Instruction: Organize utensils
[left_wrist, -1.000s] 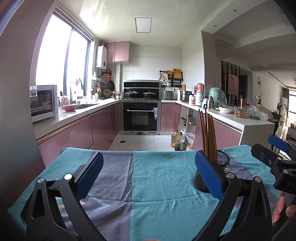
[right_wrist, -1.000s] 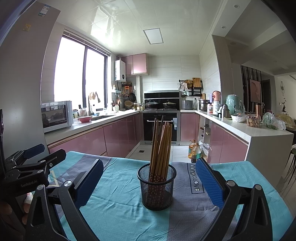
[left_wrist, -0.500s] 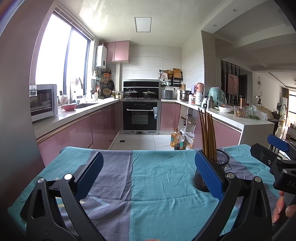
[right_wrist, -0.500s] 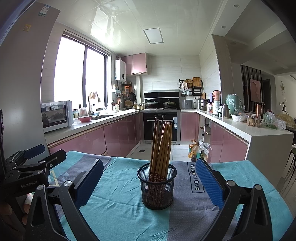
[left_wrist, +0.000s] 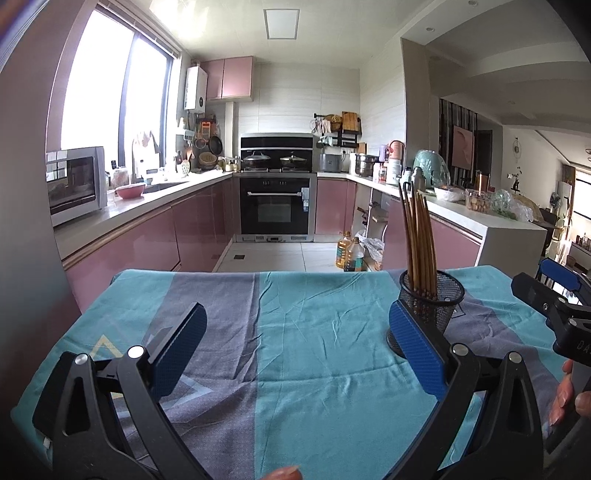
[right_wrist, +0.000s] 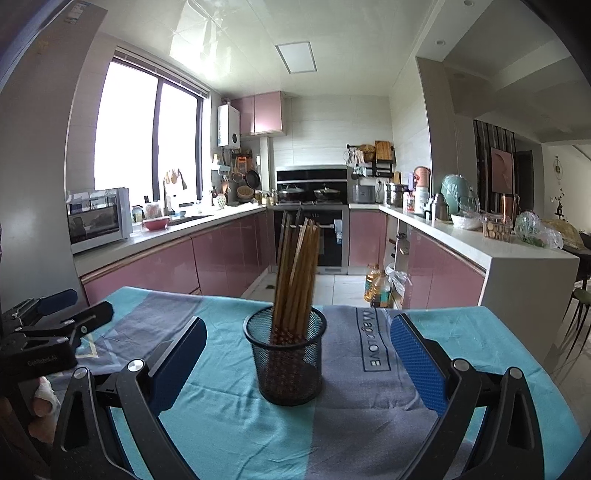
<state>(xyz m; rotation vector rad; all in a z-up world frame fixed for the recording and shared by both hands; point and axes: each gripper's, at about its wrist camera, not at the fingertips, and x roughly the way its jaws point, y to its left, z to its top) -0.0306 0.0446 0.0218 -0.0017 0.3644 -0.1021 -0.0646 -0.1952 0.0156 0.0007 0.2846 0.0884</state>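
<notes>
A black mesh cup (right_wrist: 286, 354) stands upright on the teal and grey tablecloth (right_wrist: 229, 413) and holds a bundle of brown chopsticks (right_wrist: 297, 273). My right gripper (right_wrist: 295, 354) is open and empty, its blue pads on either side of the cup, a little nearer than it. In the left wrist view the cup (left_wrist: 439, 302) with its chopsticks (left_wrist: 419, 240) stands just beyond the right pad. My left gripper (left_wrist: 297, 350) is open and empty over bare cloth (left_wrist: 303, 332), left of the cup. Each gripper shows at the edge of the other's view.
The table's far edge drops to the kitchen floor, where oil bottles (right_wrist: 376, 286) stand. Pink cabinets with a microwave (right_wrist: 98, 219) run along the left. A white counter (right_wrist: 491, 254) with jars and bags runs along the right. An oven (left_wrist: 275, 205) stands at the back.
The right gripper has shifted slightly to the right, so the cup now sits a little left of centre between its pads. The left gripper has barely moved.
</notes>
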